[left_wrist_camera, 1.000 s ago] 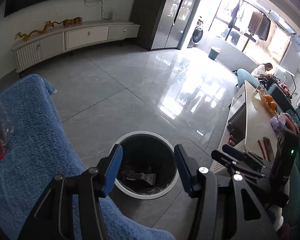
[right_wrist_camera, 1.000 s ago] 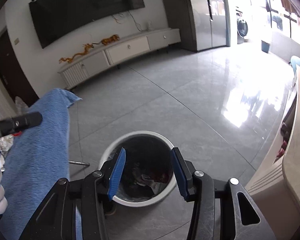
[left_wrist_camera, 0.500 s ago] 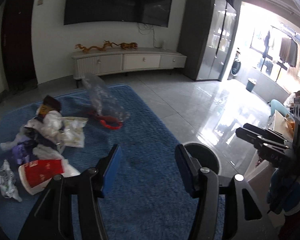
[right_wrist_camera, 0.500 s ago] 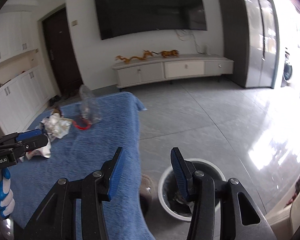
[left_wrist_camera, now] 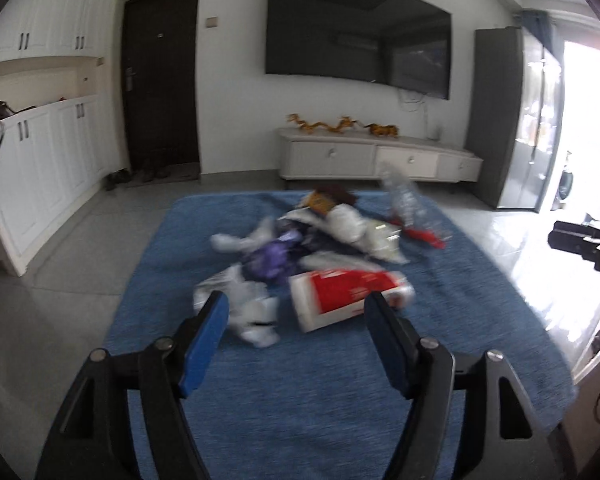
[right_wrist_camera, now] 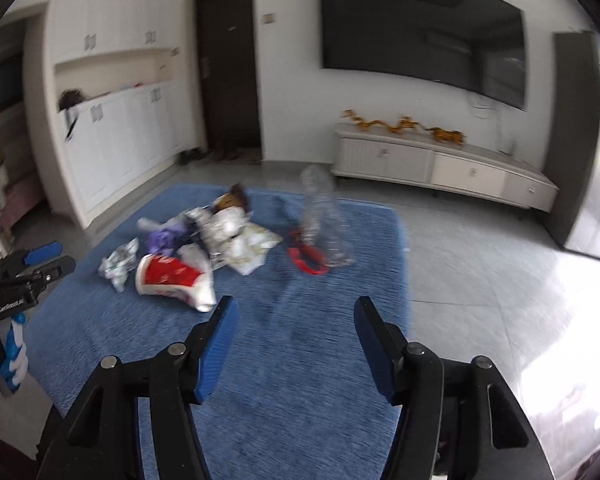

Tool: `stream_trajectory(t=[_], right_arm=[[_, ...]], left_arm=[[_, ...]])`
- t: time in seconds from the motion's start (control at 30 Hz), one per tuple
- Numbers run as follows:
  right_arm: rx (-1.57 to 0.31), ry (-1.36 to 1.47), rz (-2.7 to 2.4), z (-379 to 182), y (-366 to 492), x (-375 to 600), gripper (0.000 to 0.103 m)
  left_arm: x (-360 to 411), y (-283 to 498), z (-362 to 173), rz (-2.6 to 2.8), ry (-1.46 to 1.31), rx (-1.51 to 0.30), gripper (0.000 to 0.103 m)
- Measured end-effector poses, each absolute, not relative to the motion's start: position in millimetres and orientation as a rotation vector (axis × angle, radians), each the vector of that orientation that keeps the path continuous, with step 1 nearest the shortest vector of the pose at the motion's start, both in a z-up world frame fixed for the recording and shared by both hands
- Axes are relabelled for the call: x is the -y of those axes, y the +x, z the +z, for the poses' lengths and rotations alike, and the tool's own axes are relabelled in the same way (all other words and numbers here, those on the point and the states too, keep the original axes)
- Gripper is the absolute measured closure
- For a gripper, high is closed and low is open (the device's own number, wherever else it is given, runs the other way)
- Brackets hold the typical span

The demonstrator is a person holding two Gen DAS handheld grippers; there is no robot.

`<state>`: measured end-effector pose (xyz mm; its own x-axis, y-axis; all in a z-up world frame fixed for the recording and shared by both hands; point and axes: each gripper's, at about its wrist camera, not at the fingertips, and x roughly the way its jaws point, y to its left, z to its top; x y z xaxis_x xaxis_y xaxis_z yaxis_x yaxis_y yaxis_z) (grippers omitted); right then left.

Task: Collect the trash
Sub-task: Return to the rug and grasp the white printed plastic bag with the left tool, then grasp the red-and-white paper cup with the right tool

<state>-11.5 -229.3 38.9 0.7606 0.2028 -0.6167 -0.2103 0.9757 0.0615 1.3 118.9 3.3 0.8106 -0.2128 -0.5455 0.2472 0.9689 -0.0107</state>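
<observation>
Two empty grippers, left gripper (left_wrist_camera: 296,312) and right gripper (right_wrist_camera: 292,318), hover with jaws opening wider, ready to pick from the trash pile (left_wrist_camera: 308,256) lying just ahead on the blue cloth (left_wrist_camera: 340,400).

A blue cloth-covered surface (left_wrist_camera: 340,400) bears crumpled trash (left_wrist_camera: 308,264) and a clear bottle (right_wrist_camera: 324,220).

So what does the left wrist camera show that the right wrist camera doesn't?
Only the left wrist view shows the left tool head-on, opening and empty, aimed at the red and white cup. Only the right wrist view shows the right tool, also opening and empty, over bare blue cloth. Both show the trash pile, clear plastic bottle and TV.
</observation>
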Motion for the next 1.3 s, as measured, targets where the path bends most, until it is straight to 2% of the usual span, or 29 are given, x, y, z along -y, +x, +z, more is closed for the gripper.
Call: stream_trajectory(t=[0.2, 0.7, 1.1, 1.3], right_arm=[[-0.746, -0.114, 0.412, 16.9, 18.2, 165.3, 0.037], [-0.826, -0.339, 0.698, -36.9, 93.3, 75.5, 0.036], [-0.848, -0.432, 0.778, -60.5, 115.0, 66.0, 0.032], [-0.847, -0.462, 0.797, -64.2, 115.9, 64.2, 0.031]], left_arm=[[-123.7, 16.9, -17.5, -0.243, 0.151, -0.607, 0.034], [-117.0, 82.2, -63.9, -0.291, 0.182, -0.706, 0.036], [-138.4, 96.6, -74.8, -0.375, 0.029, -0.788, 0.079], [-139.9, 95.3, -74.6, -0.371, 0.010, -0.789, 0.084]])
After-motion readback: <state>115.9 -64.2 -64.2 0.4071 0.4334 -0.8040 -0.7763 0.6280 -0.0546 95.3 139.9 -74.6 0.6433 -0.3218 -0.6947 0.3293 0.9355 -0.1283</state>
